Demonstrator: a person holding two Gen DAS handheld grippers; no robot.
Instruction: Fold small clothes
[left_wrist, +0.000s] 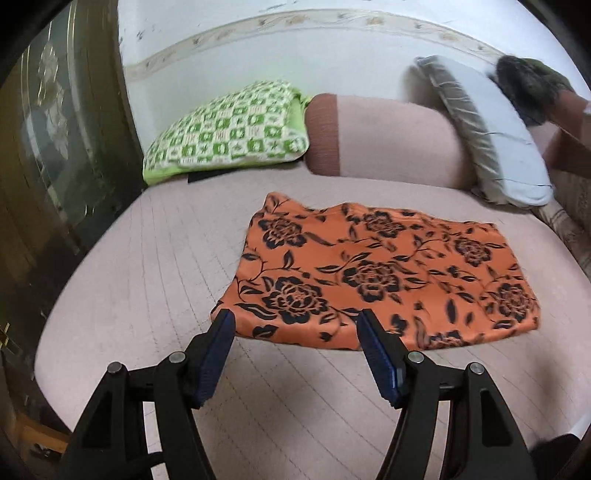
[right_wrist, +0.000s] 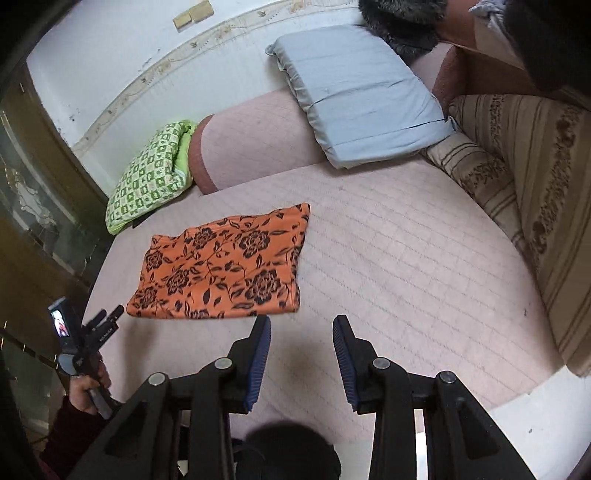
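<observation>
We found open bed (right_wrist: 388, 266) to the right of the folded orange cloth (right_wrist: 221, 266) and along its near edge. Pillows (left_wrist: 229, 133) and a bolster (left_wrist: 388, 136) blocked the far side, a striped cushion (right_wrist: 517, 192) the right.

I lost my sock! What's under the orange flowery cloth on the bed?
The orange cloth lies flat, folded, on the pink bed cover, which shows all around it. Whatever is beneath the cloth is covered, so a sock there cannot be ruled out, though no lump shows.
</observation>
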